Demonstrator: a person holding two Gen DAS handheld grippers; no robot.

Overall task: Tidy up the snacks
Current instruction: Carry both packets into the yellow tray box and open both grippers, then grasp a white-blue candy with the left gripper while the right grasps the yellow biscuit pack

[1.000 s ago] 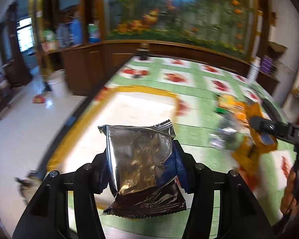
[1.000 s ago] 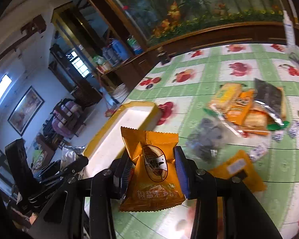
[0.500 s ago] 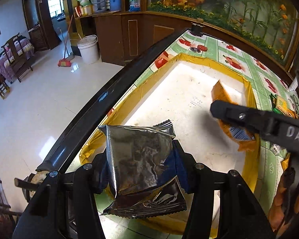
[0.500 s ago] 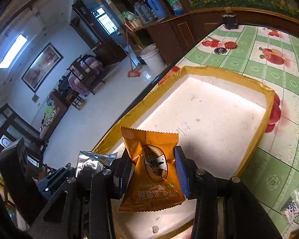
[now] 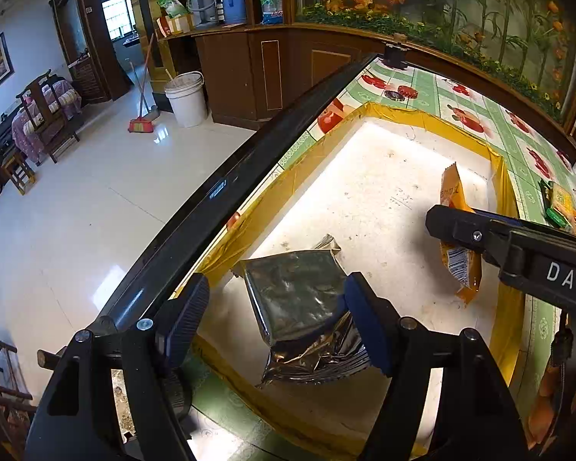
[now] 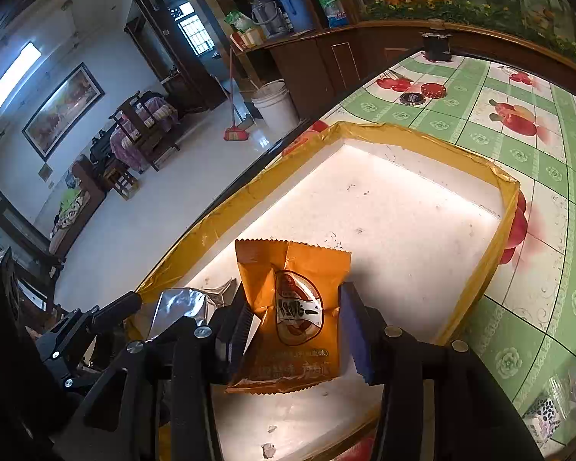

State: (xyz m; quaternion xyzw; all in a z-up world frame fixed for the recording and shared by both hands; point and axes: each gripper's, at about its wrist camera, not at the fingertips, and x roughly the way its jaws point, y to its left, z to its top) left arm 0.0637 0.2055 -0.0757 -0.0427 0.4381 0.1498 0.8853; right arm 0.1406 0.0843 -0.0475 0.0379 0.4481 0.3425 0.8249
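A crumpled silver snack packet [image 5: 299, 299] stands between the jaws of my left gripper [image 5: 275, 288], low over the near left corner of the white tray with the yellow taped rim [image 5: 368, 115]. Those jaws are opening: the packet leans on the right pad, and the left pad [image 5: 184, 315] is well clear of it. An orange snack packet [image 6: 295, 315] sits between the jaws of my right gripper [image 6: 293, 296], over the tray floor. They are opening too, with a small gap showing at the left pad. The silver packet [image 6: 180, 307] shows at lower left in the right wrist view.
The tray sits on a table with a green fruit-pattern cloth [image 6: 518, 123], close to its black edge [image 5: 249, 161]. More snack packets lie to the right of the tray [image 5: 560, 203], [image 6: 556, 403]. Two small round caps [image 6: 422, 92] lie beyond the tray. Off the table are a white bucket [image 5: 186, 96] and a broom.
Both grippers swung from the snack pile to above the tray. Both pairs of jaws then widened; the silver packet slumped against the right pad and the orange packet sank a little.
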